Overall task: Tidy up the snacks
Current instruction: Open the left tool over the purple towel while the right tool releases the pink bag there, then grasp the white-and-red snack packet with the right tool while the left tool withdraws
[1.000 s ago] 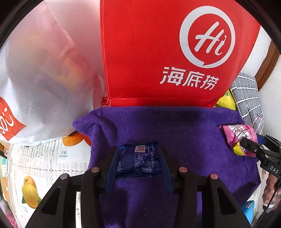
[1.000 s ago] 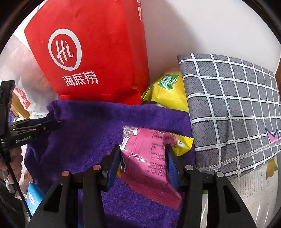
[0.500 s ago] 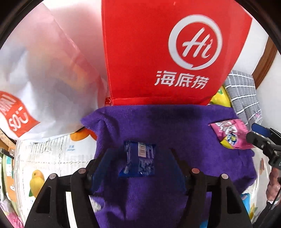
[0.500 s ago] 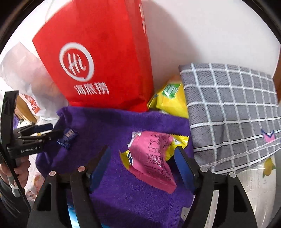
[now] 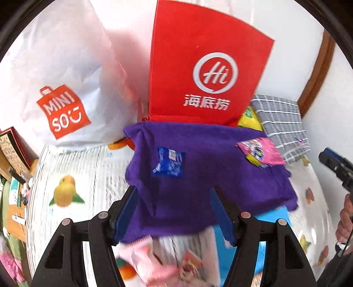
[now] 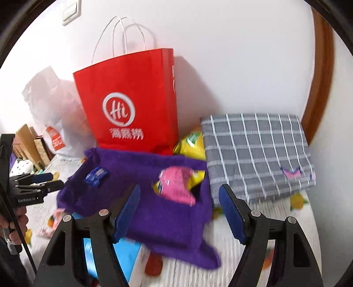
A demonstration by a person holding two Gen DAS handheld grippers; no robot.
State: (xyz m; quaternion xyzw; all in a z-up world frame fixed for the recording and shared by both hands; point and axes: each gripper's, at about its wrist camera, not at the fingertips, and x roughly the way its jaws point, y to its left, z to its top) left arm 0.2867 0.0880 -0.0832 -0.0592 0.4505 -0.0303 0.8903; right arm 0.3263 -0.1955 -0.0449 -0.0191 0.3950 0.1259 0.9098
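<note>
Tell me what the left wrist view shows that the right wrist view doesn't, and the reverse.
Left wrist only: the MINISO logo readable on the white bag and blurred pink snack packets below the open left claw. Right wrist only: the red Haidilao bag's white handles and a wall switch. Both show the purple towel, the blue snack packet, the pink snack packet, the grey checked cloth and the open right claw.

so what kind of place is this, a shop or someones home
Most likely a home, perhaps a bed or table against a wall. A fruit-print cover lies under a purple towel, with a folded grey checked cloth and used shopping bags, one red, one white.
</note>
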